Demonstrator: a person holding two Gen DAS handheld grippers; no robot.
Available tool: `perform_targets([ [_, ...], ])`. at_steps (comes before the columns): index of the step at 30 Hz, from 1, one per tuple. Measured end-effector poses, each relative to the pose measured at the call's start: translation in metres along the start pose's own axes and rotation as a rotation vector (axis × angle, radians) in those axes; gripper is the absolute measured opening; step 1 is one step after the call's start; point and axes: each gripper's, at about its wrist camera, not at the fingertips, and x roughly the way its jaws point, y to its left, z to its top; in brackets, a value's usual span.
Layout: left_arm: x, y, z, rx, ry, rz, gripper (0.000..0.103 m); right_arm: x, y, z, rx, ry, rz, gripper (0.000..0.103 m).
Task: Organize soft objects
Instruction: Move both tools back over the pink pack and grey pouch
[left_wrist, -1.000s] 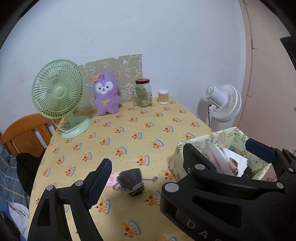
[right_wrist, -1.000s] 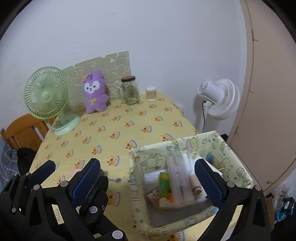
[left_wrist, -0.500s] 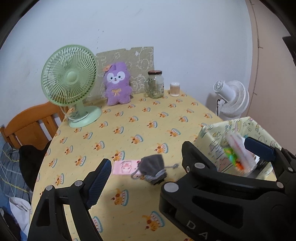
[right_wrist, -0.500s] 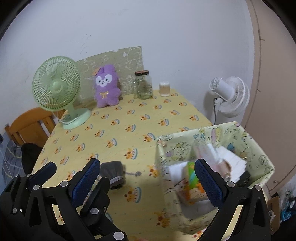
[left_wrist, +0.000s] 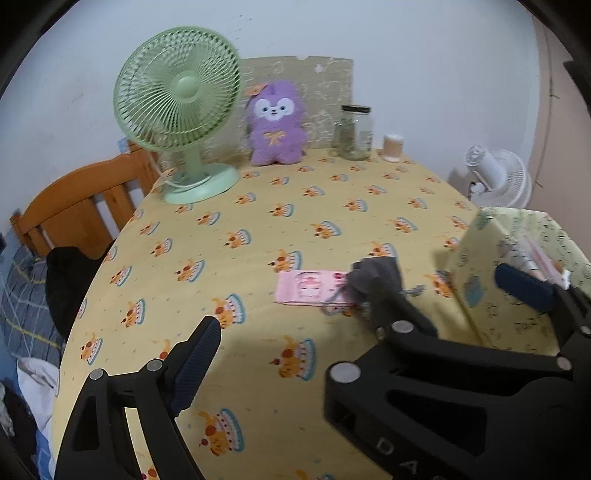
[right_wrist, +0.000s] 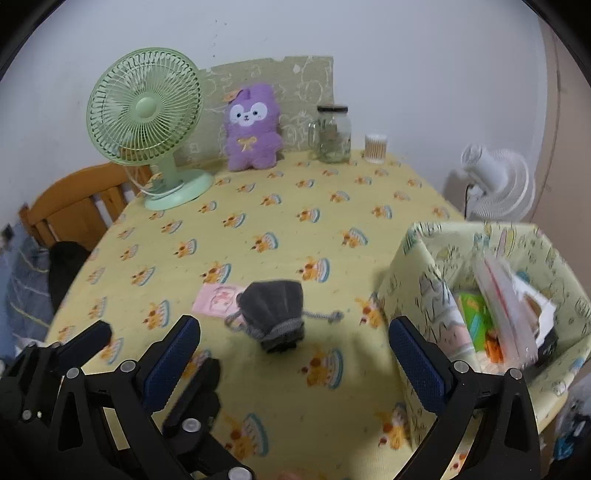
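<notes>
The fabric storage box (right_wrist: 410, 258) at the right edge of the desk (right_wrist: 280, 206) already holds several packets and folded items, so part of the sorting looks done — what remains on the cloth, as far as can be seen, is the grey drawstring pouch (right_wrist: 275, 314) and the flat pink packet (right_wrist: 218, 297) it partly overlaps. Both lie near the front middle of the desk, to the left of the box and apart from it. The purple plush toy (right_wrist: 253, 129) sits upright at the far edge against a patterned board, between the green desk fan (right_wrist: 147, 122) and a glass jar (right_wrist: 334, 134); whether it is meant to go in the box cannot be told. The right tool (right_wrist: 293, 360) hovers low over the near edge of the desk with its jaws spread wide and nothing between them, the pouch lying just ahead of the gap — it seems lined up for a grasp. The left tool (left_wrist: 354, 321) is also held wide apart and empty, raised above the desk and angled toward the box, its right finger crossing in front of the pouch in the left wrist view. Neither tool touches any object.
</notes>
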Motion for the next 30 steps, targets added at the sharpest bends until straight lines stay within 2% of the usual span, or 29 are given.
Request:
perform_targets([
  [3,0.007,0.005,-0.002,-0.001,0.009,-0.008,0.089,0.006,0.006,-0.001,-0.026,-0.015,-0.039,0.103],
  [11,0.013,0.016,0.003,-0.011,0.001,-0.020,0.091,0.013,0.014,0.006,-0.040,-0.024,-0.040,0.103],
  [21,0.045,0.026,0.002,-0.011,0.069,0.019,0.091,0.055,0.023,0.004,-0.009,0.080,0.037,0.103],
  [30,0.079,0.022,-0.001,-0.005,0.170,0.028,0.092,0.095,0.018,-0.002,0.022,0.192,0.035,0.103],
])
